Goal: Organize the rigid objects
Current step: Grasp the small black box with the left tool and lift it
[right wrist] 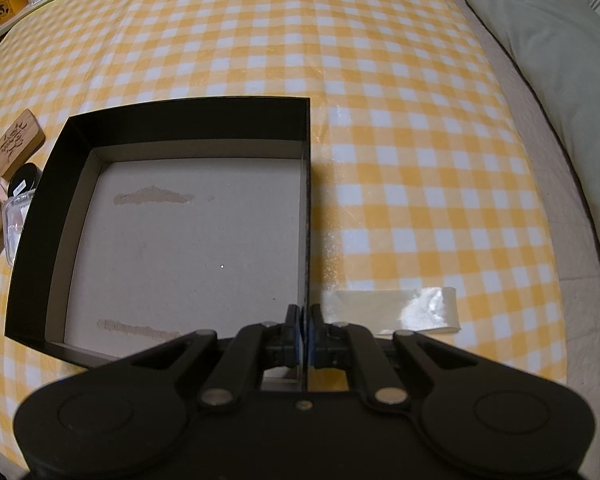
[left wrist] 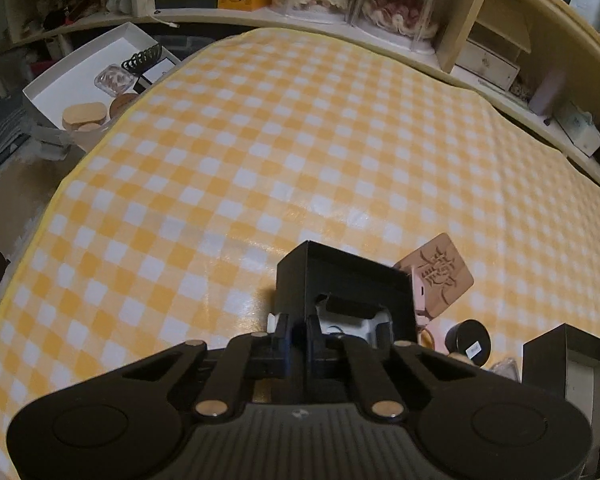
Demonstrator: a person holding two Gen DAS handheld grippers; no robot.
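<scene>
Two black plastic tongs work over a glossy yellow-and-white checked tablecloth [right wrist: 400, 80], each seen from its own wrist camera.

The left tongs [left wrist: 298, 330] are pressed together on the near wall of a small black box [left wrist: 340, 280], a matte cardboard cube with sharp corners and an open top. White and black contents show inside it but cannot be made out. Just right of the box lies a flat wooden tile [left wrist: 440, 276] with rounded corners and a carved character on its face. Nearer the tongs on that same side sits a short round black tin [left wrist: 469, 340]. Far off to the upper left, past the cloth's edge, a shallow white tray [left wrist: 66, 80] holds rounded wooden pieces and a clear plastic case.

The right tongs [right wrist: 305, 322] are pinching the thin right wall of a large black tray box [right wrist: 172, 128]. It is square and shallow, with a dull grey cardboard floor marked by two torn strips. Most of the box spreads ahead and to the left of the tongs. Just to the right lies a shiny strip of clear tape [right wrist: 396, 308], stuck flat on the cloth. A soft grey pillow [right wrist: 552, 52] lies at the far right.
</scene>
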